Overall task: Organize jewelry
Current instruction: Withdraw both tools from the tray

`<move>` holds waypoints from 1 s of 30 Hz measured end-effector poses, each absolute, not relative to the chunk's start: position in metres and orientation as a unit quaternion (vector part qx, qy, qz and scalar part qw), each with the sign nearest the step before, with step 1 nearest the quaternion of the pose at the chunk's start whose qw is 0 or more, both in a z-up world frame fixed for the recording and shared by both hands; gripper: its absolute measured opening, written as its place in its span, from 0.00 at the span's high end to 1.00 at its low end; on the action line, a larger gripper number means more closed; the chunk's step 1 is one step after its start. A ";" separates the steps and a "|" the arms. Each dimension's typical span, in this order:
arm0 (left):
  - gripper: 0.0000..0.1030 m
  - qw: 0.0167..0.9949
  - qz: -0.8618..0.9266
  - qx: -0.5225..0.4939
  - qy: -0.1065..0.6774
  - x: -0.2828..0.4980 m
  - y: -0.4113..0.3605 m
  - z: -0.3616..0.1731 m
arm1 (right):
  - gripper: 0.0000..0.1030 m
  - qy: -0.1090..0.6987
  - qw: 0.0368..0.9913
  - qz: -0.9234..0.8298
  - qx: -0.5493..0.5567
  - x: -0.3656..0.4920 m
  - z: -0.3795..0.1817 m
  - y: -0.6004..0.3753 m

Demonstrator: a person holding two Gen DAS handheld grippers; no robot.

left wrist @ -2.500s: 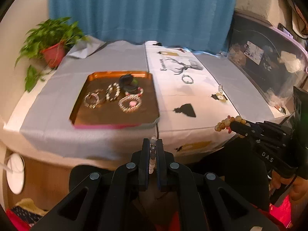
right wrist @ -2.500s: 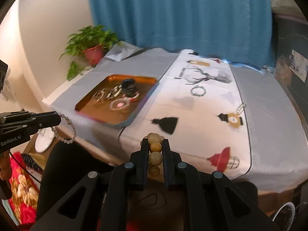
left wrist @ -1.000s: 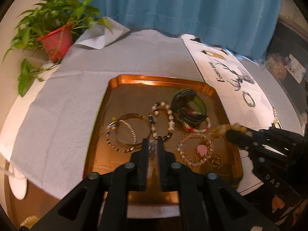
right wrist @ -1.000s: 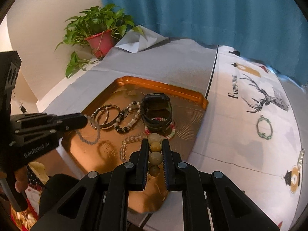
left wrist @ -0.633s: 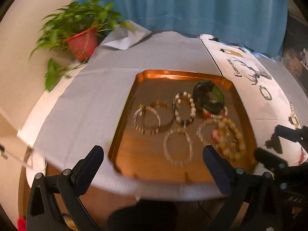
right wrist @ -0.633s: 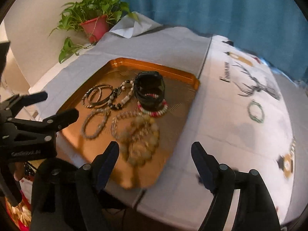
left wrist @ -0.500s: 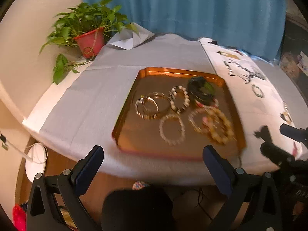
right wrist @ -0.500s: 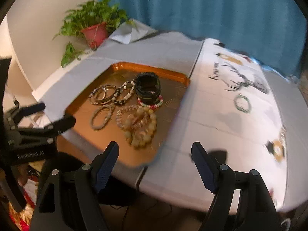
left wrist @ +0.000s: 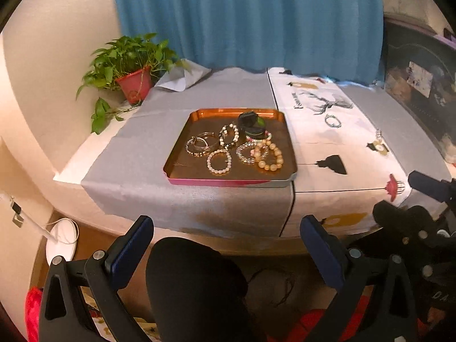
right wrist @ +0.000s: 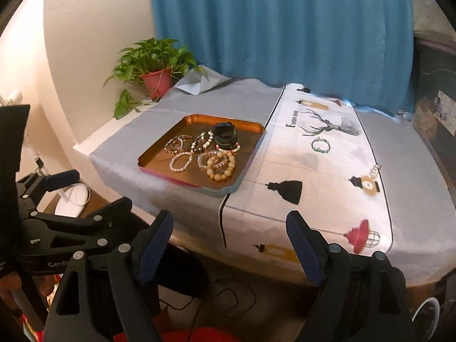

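A copper tray (left wrist: 182, 148) (right wrist: 159, 145) sits on the grey cloth and holds several bracelets and a black watch (left wrist: 250, 122) (right wrist: 225, 135). A tan bead bracelet (left wrist: 269, 156) (right wrist: 221, 168) and a pale bead bracelet (left wrist: 219, 162) (right wrist: 180, 162) lie at the tray's near side. A green bracelet (left wrist: 332, 120) (right wrist: 320, 144) and a small clear chain (left wrist: 378, 134) (right wrist: 375, 168) lie on the white printed cloth. My left gripper (left wrist: 226, 242) and my right gripper (right wrist: 229, 236) are both open and empty, held back below the table's front edge.
A potted plant (left wrist: 134, 79) (right wrist: 155, 78) stands at the back left by the wall. A blue curtain (left wrist: 245, 20) hangs behind the table. A dark cabinet (left wrist: 419, 97) stands at the right. A white round lamp base (left wrist: 61, 240) sits on the floor at left.
Both grippers were shut on bead bracelets, moved over the tray and opened; the two bracelets now lie in the tray. Both grippers have since pulled back from the table.
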State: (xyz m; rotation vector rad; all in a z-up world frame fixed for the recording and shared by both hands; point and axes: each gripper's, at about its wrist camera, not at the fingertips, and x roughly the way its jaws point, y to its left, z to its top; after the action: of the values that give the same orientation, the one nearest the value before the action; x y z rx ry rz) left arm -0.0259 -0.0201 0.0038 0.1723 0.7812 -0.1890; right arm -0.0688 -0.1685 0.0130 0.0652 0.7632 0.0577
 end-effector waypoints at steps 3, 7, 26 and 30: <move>0.01 0.920 -0.093 0.083 0.372 -0.038 -0.022 0.010 | 0.21 0.365 0.930 0.030 0.025 -0.084 0.018 -0.168; 0.01 0.922 -0.094 0.091 0.364 -0.049 -0.026 0.015 | 0.21 0.355 0.934 0.029 0.024 -0.097 0.024 -0.168; 0.01 0.913 -0.105 0.102 0.382 -0.037 -0.050 0.003 | 0.20 0.367 0.929 0.015 0.049 -0.094 0.012 -0.191; 0.01 0.905 -0.118 0.113 0.394 -0.024 -0.068 -0.004 | 0.20 0.372 0.926 -0.005 0.062 -0.090 0.002 -0.212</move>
State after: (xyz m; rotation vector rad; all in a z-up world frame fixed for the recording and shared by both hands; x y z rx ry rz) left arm -0.0240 -0.0680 -0.0040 0.2336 0.8131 -0.2431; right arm -0.0900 -0.2123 0.0024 0.1276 0.7628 -0.0104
